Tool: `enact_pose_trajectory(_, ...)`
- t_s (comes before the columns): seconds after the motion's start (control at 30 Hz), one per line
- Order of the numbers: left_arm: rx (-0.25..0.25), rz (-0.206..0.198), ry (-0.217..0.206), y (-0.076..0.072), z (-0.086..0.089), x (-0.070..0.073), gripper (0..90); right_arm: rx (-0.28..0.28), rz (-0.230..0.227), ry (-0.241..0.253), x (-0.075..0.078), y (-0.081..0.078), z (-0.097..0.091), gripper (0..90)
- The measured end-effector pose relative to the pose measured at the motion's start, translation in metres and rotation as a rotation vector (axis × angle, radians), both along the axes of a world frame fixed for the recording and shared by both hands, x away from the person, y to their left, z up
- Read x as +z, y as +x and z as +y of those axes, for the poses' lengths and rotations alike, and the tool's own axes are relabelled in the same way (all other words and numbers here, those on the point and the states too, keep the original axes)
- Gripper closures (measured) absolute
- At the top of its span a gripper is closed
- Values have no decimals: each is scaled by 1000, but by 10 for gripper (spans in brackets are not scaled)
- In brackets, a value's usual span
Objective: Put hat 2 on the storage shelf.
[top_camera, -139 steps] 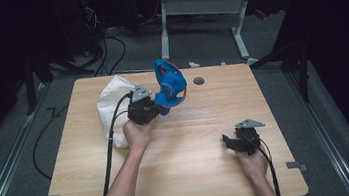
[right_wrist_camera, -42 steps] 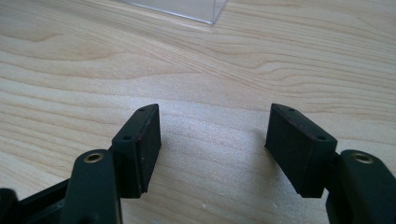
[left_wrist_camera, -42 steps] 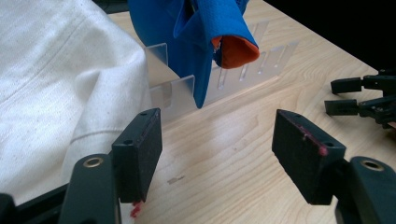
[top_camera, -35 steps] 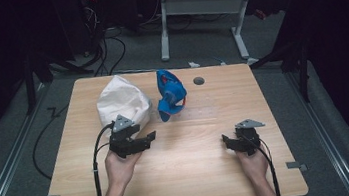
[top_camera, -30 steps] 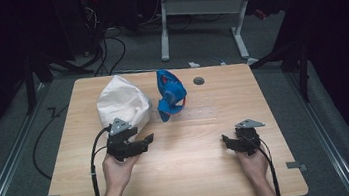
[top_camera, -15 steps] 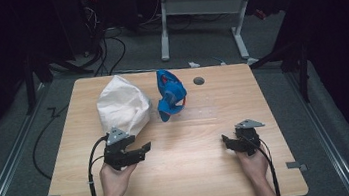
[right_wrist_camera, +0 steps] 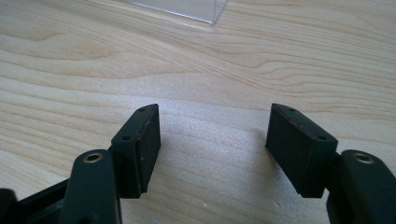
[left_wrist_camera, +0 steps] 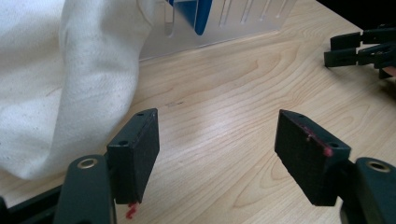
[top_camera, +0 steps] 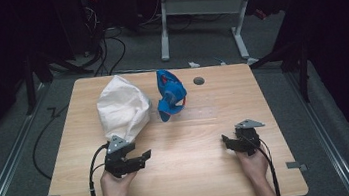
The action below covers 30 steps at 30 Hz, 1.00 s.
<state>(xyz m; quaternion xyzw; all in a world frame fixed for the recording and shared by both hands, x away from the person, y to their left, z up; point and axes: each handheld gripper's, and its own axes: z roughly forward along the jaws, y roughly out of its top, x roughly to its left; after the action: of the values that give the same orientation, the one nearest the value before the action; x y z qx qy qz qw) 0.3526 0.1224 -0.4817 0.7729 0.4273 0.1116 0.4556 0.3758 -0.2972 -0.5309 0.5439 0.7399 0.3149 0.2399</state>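
Note:
A crumpled white cloth bag [top_camera: 122,109] lies on the wooden table [top_camera: 212,174], back left. Right beside it a blue plastic object [top_camera: 170,96] stands upright by a clear plastic piece [left_wrist_camera: 224,21]. My left gripper [top_camera: 142,160] is low over the table just in front of the bag, open, with bare wood between its pads [left_wrist_camera: 135,149]. In the left gripper view the bag [left_wrist_camera: 60,70] is close at the left and the blue object [left_wrist_camera: 196,11] is at the top. My right gripper [top_camera: 226,141] rests at the front right, open and empty, with its pads [right_wrist_camera: 299,149] wide apart over the wood.
A round dark cable hole [top_camera: 198,81] sits in the table near the back edge. The clear piece's corner [right_wrist_camera: 187,9] lies ahead of the right gripper. Cables trail from both grippers over the front edge. Floor cables and a desk frame [top_camera: 203,19] lie beyond the table.
The left hand, earlier up at the blue object, has drawn back toward the front edge and sunk lower, jaws empty. The blue object stands alone. The right hand has not moved.

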Motion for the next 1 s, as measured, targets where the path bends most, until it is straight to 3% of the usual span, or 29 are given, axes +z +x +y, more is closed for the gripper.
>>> enact_pose_trajectory(0.3,0,6,59,-2,-3,-13,308,0,0,0,0,0,0,354)
enact_pose_trajectory(0.63,39,-5,126,-1,-7,-26,299,0,0,0,0,0,0,354)
enact_pose_trajectory(1.0,56,4,161,1,-7,-38,300,-1,0,-2,0,0,0,354)
